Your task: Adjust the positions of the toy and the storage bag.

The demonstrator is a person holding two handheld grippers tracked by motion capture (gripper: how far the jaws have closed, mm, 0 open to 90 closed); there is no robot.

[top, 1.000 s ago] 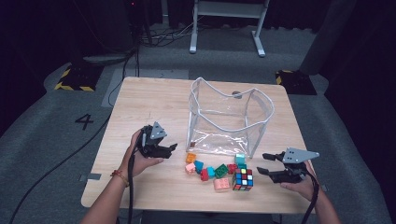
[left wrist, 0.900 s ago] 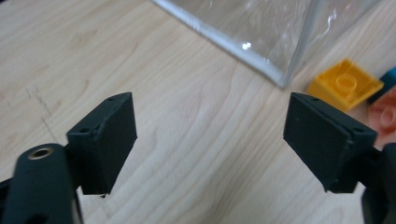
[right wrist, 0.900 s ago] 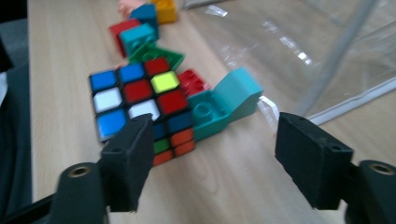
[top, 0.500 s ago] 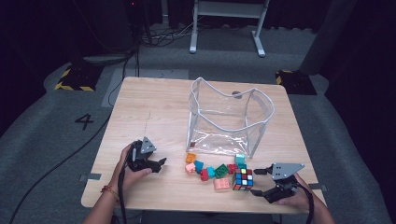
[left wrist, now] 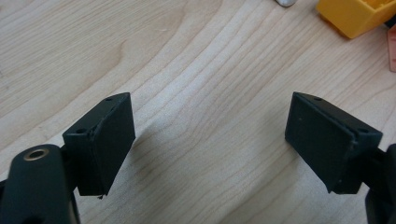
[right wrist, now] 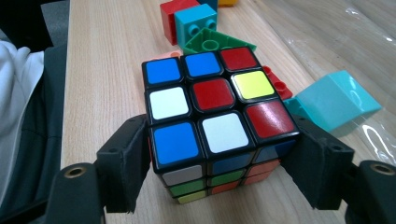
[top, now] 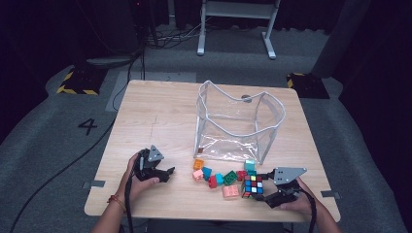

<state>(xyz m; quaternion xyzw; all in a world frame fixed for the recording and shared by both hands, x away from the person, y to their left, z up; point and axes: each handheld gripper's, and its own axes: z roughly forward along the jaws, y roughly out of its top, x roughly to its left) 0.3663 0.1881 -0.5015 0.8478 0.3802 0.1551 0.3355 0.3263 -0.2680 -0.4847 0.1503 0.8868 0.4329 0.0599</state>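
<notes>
A Rubik's cube [top: 253, 186] [right wrist: 215, 116] sits near the table's front edge, right of centre. My right gripper [top: 263, 189] [right wrist: 219, 158] lies low beside it. Its jaws have just been closing, and both pads now touch the cube's opposite sides. My left gripper [top: 167, 174] [left wrist: 210, 140] rests low over bare wood at the front left. Its jaws have just been opening, and nothing is between them. Several toy bricks lie left of the cube, among them an orange one [top: 198, 164], a green one [top: 230, 177] and a pink one [top: 230, 191].
A clear plastic bag [top: 238, 126] stands open-topped behind the bricks in the middle of the wooden table [top: 160, 116]. A teal brick [top: 249, 165] [right wrist: 334, 100] lies against the bag's front. In the left gripper view, a yellow-orange brick [left wrist: 359, 16] lies ahead to the right.
Both hands have come down and toward the table's near edge. The right gripper has slid left until its jaws flank the cube. The left gripper's jaws stand wider apart.
</notes>
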